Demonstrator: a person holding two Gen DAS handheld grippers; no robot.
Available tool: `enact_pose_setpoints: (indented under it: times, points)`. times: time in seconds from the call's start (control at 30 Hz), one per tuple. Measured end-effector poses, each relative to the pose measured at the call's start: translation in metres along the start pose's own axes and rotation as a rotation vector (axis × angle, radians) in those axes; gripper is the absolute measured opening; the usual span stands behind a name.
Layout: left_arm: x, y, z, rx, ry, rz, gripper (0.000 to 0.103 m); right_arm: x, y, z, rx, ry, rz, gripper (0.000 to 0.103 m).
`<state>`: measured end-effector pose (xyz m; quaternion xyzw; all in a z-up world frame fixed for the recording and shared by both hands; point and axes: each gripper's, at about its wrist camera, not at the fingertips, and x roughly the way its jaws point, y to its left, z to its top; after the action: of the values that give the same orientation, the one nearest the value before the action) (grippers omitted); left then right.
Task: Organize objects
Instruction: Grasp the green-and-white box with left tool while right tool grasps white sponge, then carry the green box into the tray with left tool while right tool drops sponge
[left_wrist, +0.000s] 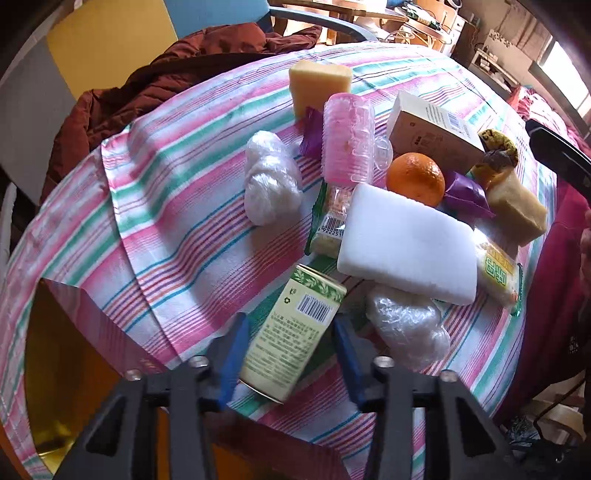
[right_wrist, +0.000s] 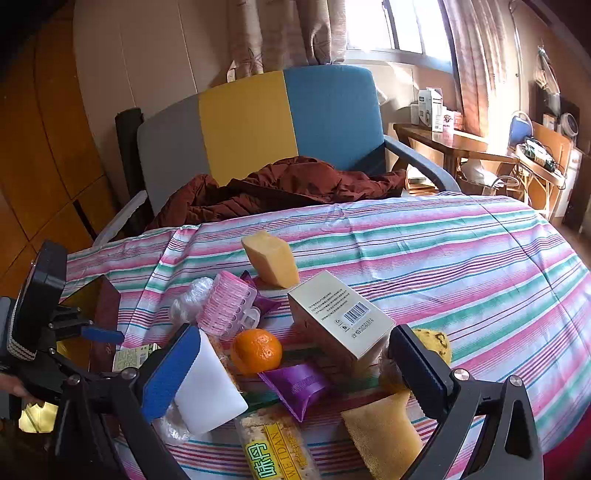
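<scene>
A heap of objects lies on the striped tablecloth (left_wrist: 166, 206). My left gripper (left_wrist: 290, 354) is open, its blue pads either side of a green and cream can (left_wrist: 291, 336) lying on its side. The pads look close to the can, touching unclear. Beyond it lie a white foam block (left_wrist: 406, 243), an orange (left_wrist: 415, 179), a pink hair roller (left_wrist: 347, 138) and a beige box (left_wrist: 432, 129). My right gripper (right_wrist: 295, 373) is open above the purple packet (right_wrist: 295, 386), with the orange (right_wrist: 256, 350) and box (right_wrist: 340, 317) just ahead. The left gripper shows at the left of the right wrist view (right_wrist: 103, 334).
Yellow sponges (left_wrist: 319, 86) (right_wrist: 382, 435), plastic-wrapped bundles (left_wrist: 271, 177) (left_wrist: 406, 325), snack packets (right_wrist: 273, 446) and a biscuit (right_wrist: 437, 341) crowd the heap. A dark red jacket (right_wrist: 280, 188) lies on a chair (right_wrist: 258, 118) behind the table. The table's near left edge drops off (left_wrist: 74, 295).
</scene>
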<state>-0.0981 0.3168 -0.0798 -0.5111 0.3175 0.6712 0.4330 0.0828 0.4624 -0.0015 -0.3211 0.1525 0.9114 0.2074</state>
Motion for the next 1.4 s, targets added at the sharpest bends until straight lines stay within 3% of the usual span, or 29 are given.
enact_pose_setpoints:
  times: [0.2,0.37,0.63,0.8,0.87,0.93,1.2,1.4]
  points:
    - [-0.014,0.005,-0.013,-0.049,-0.078,-0.034,0.029,0.001,0.006,-0.001,-0.026,0.009,0.008,0.103]
    - [-0.049,0.019,-0.035,-0.141,-0.172,-0.068,0.029,0.003,0.027,-0.005,-0.104,0.032,0.087,0.103]
    - [-0.090,0.018,-0.066,-0.270,-0.296,-0.123,0.029,0.034,0.076,-0.023,-0.286,0.179,0.142,0.099]
    - [-0.115,0.029,-0.094,-0.329,-0.367,-0.104,0.029,0.063,0.086,-0.026,-0.310,0.273,0.147,0.094]
    - [-0.125,0.037,-0.110,-0.362,-0.387,-0.074,0.029,0.075,0.088,-0.028,-0.318,0.306,0.128,0.079]
    - [-0.130,0.045,-0.124,-0.399,-0.394,-0.068,0.029,0.073,0.091,-0.029,-0.341,0.299,0.131,0.054]
    - [-0.129,0.086,-0.191,-0.582,-0.355,0.076,0.029,0.030,0.085,-0.015,-0.257,0.220,0.146,0.054]
    - [-0.127,0.118,-0.237,-0.700,-0.344,0.125,0.029,-0.009,0.132,-0.005,-0.291,0.168,0.273,0.054]
